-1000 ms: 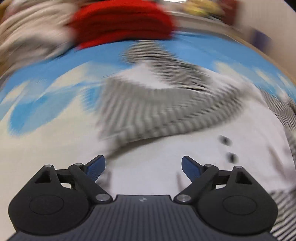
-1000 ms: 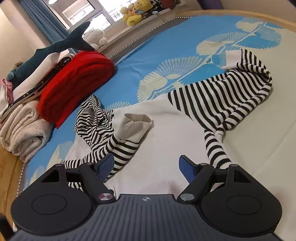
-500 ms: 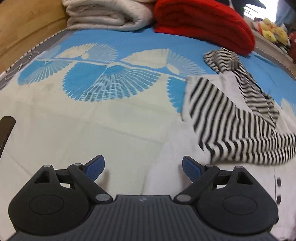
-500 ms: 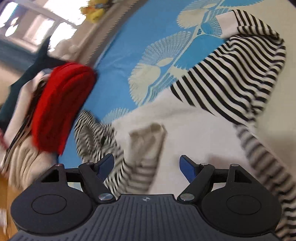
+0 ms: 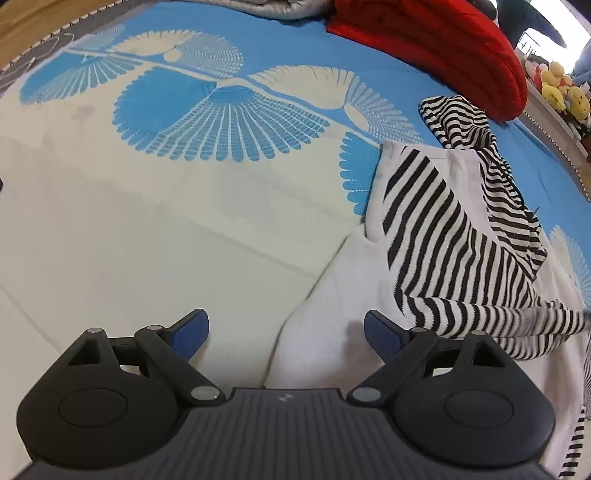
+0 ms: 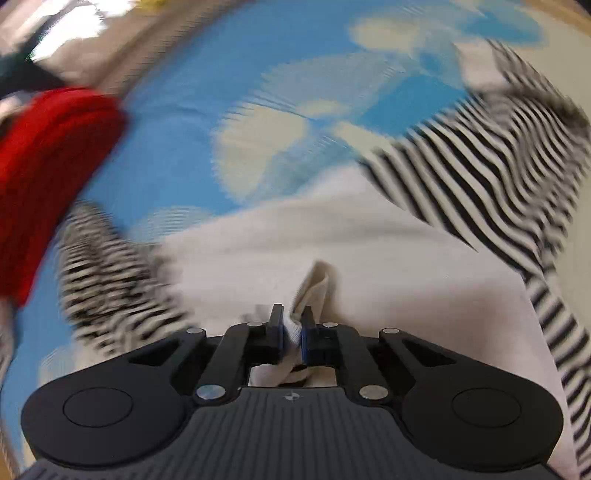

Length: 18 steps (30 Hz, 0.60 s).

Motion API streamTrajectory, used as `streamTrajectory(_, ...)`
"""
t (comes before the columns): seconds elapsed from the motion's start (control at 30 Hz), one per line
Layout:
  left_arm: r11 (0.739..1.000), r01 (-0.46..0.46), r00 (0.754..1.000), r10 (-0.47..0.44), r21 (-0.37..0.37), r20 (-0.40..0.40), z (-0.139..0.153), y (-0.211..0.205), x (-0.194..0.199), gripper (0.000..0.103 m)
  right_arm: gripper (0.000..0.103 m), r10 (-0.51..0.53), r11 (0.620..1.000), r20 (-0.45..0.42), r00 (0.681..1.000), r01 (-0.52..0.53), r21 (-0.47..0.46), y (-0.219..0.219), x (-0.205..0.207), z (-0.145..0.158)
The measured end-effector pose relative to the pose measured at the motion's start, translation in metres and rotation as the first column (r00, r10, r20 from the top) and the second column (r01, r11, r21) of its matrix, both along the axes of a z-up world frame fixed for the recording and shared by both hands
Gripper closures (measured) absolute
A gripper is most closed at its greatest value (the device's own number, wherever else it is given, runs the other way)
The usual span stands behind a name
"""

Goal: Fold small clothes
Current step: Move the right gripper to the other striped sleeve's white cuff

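A small white garment with black-and-white striped sleeves (image 5: 436,236) lies crumpled on the blue and cream patterned bedspread (image 5: 184,184). My left gripper (image 5: 286,332) is open and empty, low over the garment's white edge at its left side. In the right wrist view, which is motion-blurred, my right gripper (image 6: 292,328) is shut on a cream cuff (image 6: 314,295) of the garment. The white body (image 6: 332,251) spreads ahead of it, with striped sleeves to the right (image 6: 480,177) and left (image 6: 110,273).
A folded red knit (image 5: 443,55) lies at the back of the bed and shows at the left in the right wrist view (image 6: 48,166). Grey folded fabric (image 5: 277,7) sits beside it. Plush toys (image 5: 561,92) line the sill at far right.
My right gripper was open one second ago and has closed on the cream cuff; its view is now blurred by motion. My left gripper swung left and settled by the garment's edge, still open.
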<state>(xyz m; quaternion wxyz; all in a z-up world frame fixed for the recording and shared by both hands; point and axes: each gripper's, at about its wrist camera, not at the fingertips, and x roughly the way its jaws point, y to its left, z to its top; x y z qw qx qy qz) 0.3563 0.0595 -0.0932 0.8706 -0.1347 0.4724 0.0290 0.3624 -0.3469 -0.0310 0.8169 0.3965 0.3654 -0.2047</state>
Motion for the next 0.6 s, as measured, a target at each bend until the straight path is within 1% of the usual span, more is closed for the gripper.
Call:
streamTrajectory(0.03,1.0,-0.004,1.0,0.004,-0.002,0.001,0.0,-0.001,-0.001,0.009,0.095,0.063,0.998,0.072,0.995,-0.063,-0.003,0.005,-0.002,0.017)
streamTrajectory(0.07,1.0,-0.007,1.0,0.007,-0.002,0.005,0.0,-0.002,-0.002,0.009,0.095,0.13,0.991,0.164,0.978,-0.125,-0.042,0.013,-0.008,0.042)
streamTrajectory(0.1,1.0,-0.007,1.0,0.007,0.001,0.01,0.0,-0.002,-0.002,0.009,0.095,0.182,0.982,0.238,0.954,-0.165,-0.09,0.018,-0.014,0.063)
streamTrajectory(0.13,1.0,-0.007,1.0,0.007,0.011,0.014,-0.001,-0.003,-0.002,0.009,0.095,0.243,0.967,0.316,0.917,-0.203,-0.154,0.023,-0.025,0.083)
streamTrajectory(0.17,1.0,-0.011,1.0,0.011,0.027,0.011,-0.002,-0.004,-0.002,0.009,0.095,0.29,0.952,0.368,0.883,-0.225,-0.21,0.026,-0.037,0.097)
streamTrajectory(0.2,0.999,-0.014,1.0,0.014,0.037,0.006,-0.003,-0.004,-0.001,0.009,0.095,0.323,0.939,0.403,0.856,-0.239,-0.246,0.026,-0.049,0.104)
streamTrajectory(0.23,0.999,-0.018,1.0,0.018,0.037,0.003,-0.004,-0.003,0.0,0.009,0.095,0.355,0.927,0.424,0.833,-0.254,-0.278,0.024,-0.062,0.105)
streamTrajectory(0.27,0.999,-0.027,1.0,0.027,0.032,0.002,-0.005,-0.002,0.0,0.009,0.095,0.37,0.919,0.423,0.827,-0.258,-0.3,0.021,-0.071,0.1)
streamTrajectory(0.3,0.999,-0.036,0.999,0.036,0.029,0.001,-0.005,-0.001,0.001,0.009,0.095,0.377,0.909,0.395,0.838,-0.254,-0.329,0.017,-0.079,0.085)
streamTrajectory(0.33,0.999,-0.043,0.999,0.043,0.027,0.001,-0.006,-0.001,0.001,0.009,0.094,0.369,0.904,0.347,0.862,-0.246,-0.351,0.013,-0.083,0.067)
streamTrajectory(0.37,0.998,-0.046,0.999,0.046,0.032,0.002,-0.007,-0.002,0.001,0.009,0.091,0.34,0.9,0.244,0.908,-0.239,-0.365,0.005,-0.081,0.036)
streamTrajectory(0.4,0.998,-0.045,0.999,0.045,0.044,0.001,-0.008,-0.004,0.002,0.009,0.085,0.297,0.899,0.107,0.949,-0.24,-0.367,-0.002,-0.074,0.006)
streamTrajectory(0.43,0.998,-0.039,0.999,0.039,0.058,-0.004,-0.009,-0.007,0.002,0.009,0.066,0.221,0.9,-0.085,0.972,-0.237,-0.366,-0.01,-0.066,-0.025)
streamTrajectory(0.47,0.997,-0.024,1.0,0.025,0.071,-0.011,-0.01,-0.011,0.003,0.009,0.06,0.131,0.909,-0.282,0.95,-0.229,-0.348,-0.021,-0.061,-0.054)
streamTrajectory(0.5,0.997,-0.012,1.0,0.013,0.077,-0.015,-0.011,-0.013,0.003,0.009,0.061,0.084,0.934,-0.326,0.942,-0.188,-0.304,-0.035,-0.07,-0.072)
streamTrajectory(0.53,0.997,-0.003,1.0,0.004,0.083,-0.012,-0.011,-0.015,0.002,0.009,0.061,0.073,0.947,-0.219,0.973,-0.137,-0.291,-0.041,-0.085,-0.07)
streamTrajectory(0.57,0.996,0.003,1.0,-0.004,0.093,0.003,-0.009,-0.018,0.0,0.009,0.054,0.077,0.955,-0.184,0.98,-0.125,-0.269,-0.045,-0.093,-0.065)
streamTrajectory(0.6,0.995,0.01,1.0,-0.012,0.104,0.019,-0.007,-0.02,-0.001,0.009,0.053,0.092,0.96,-0.19,0.977,-0.138,-0.244,-0.046,-0.096,-0.06)
